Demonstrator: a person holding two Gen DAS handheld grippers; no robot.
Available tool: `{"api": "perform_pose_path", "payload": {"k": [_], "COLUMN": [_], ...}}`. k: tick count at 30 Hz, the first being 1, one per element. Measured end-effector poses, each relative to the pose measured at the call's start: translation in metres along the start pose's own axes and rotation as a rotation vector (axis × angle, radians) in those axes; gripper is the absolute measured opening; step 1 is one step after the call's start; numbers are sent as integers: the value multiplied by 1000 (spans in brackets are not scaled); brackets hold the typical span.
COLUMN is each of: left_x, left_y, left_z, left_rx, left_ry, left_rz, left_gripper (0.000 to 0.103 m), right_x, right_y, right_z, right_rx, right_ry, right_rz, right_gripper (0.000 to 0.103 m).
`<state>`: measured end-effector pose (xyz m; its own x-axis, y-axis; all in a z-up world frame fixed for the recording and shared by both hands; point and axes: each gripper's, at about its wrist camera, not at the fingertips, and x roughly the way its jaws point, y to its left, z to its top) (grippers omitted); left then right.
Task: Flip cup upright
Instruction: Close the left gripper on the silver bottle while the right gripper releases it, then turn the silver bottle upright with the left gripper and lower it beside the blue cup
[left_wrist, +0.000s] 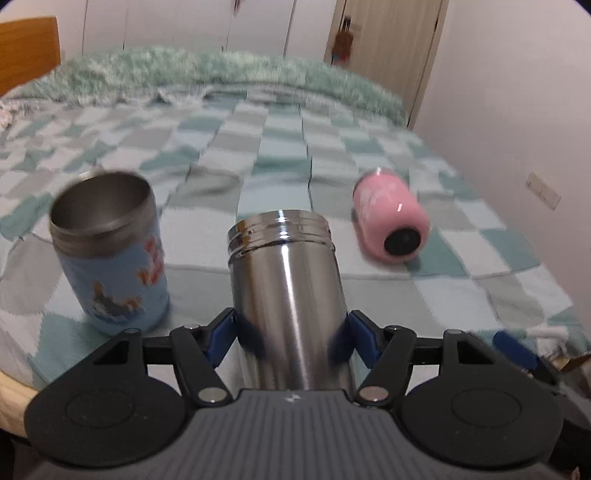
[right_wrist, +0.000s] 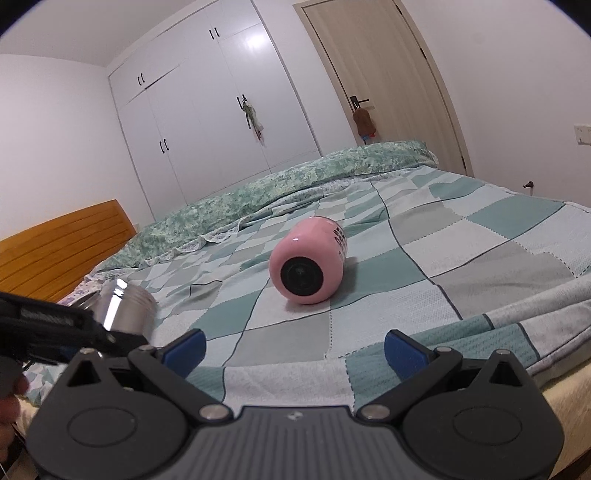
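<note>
Your left gripper (left_wrist: 295, 334) is clamped on the steel cup (left_wrist: 286, 295), its blue pads pressing the shiny wall from both sides, low on the body. The cup's long axis runs away from you along the fingers, threaded mouth at the far end and tipped somewhat upward; the left wrist view is blurred, so how close that is to vertical, and whether the base touches the checked blanket (left_wrist: 461, 291), you can't settle from here. In the right wrist view the same cup shows at the left edge, apparently raised off the bedding. The blue printed cup (left_wrist: 110, 258) already stands mouth-up just to the left of it, near but apart. The pink cup (right_wrist: 306, 260) lies on its side further out on the bed, well apart from the steel one, its black base disc turned toward your right gripper (right_wrist: 293, 347) and its mouth pointing away toward the green quilt (right_wrist: 295, 177). Your right gripper's fingers are spread wide with nothing between them, and the pink cup sits ahead of them, almost centred between the two pads, so that hand is the nearer one for it. Because its axis points nearly straight along your fingers, you would probably have to close across the round body from either side and then swing the far end up. On soft bedding a stood cup may lean, so set the steel one down squarely first.
</note>
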<state>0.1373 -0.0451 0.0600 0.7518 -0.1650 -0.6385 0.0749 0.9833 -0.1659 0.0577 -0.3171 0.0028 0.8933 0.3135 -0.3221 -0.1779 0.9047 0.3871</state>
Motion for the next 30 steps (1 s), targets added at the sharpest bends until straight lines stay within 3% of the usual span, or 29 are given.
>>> {"api": "perform_pose_path", "payload": {"k": [5, 12, 15, 26, 30], "left_x": [-17, -12, -3, 31, 27], "left_y": [-1, -19, -22, -7, -3], "left_z": [11, 19, 21, 11, 2], "left_rx": [29, 153, 175, 159, 151], "left_ry": [-116, -286, -301, -241, -286], "left_rz": [6, 140, 166, 199, 186], "left_gripper": [66, 64, 64, 64, 64], "right_x": [0, 1, 1, 1, 1], "right_y": [1, 4, 7, 11, 12], "right_z": [-1, -2, -2, -3, -3], "right_rx": [-3, -21, -36, -66, -68], "right_ry": [-1, -2, -4, -7, -6], "right_rz": [-3, -10, -15, -23, -23], "right_gripper": [103, 103, 103, 103, 103]}}
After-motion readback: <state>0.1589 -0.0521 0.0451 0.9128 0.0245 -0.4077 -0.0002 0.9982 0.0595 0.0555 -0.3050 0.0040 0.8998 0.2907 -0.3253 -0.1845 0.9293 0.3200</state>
